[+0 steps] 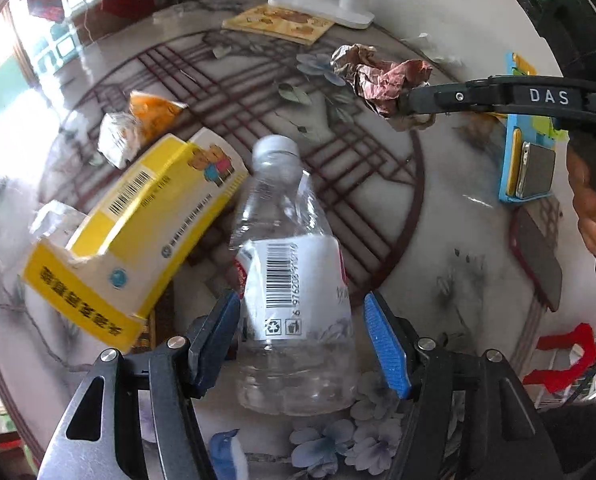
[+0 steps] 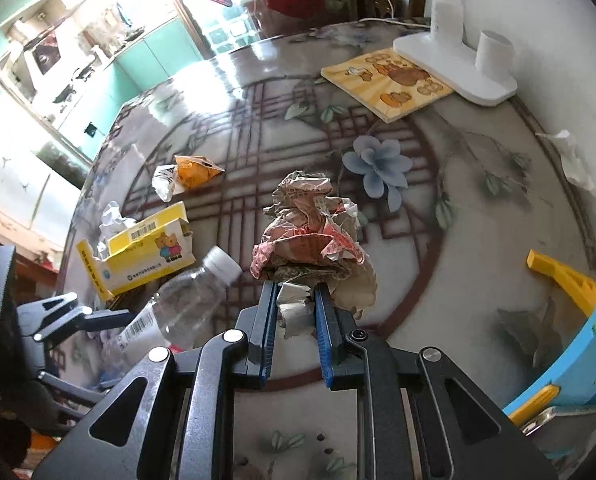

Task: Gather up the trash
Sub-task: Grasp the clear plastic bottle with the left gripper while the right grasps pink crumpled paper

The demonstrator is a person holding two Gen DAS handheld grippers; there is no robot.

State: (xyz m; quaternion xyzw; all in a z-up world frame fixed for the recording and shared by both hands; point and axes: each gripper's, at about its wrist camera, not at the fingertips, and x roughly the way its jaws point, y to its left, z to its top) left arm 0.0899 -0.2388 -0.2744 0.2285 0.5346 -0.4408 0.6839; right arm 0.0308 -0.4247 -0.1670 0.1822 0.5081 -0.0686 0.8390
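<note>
On the left of the patterned table [image 1: 450,208], a torn yellow carton [image 1: 138,236] lies beside two small crumpled wrappers [image 1: 138,124]. It looks light and easily crushed. Just right of it, an empty clear plastic bottle [image 1: 294,280] lies on its side between the spread pads of the left gripper [image 1: 298,344]. The left pad seems to touch the label, though the blur leaves that uncertain, and the right pad stands clear. The bottle should be light, smooth and apt to roll, so the labelled middle is the sound place to grip it. Further right, the right gripper [image 2: 296,312] is pressed together on a crumpled paper wad [image 2: 310,236], soft and springy, held by a lower fold.
</note>
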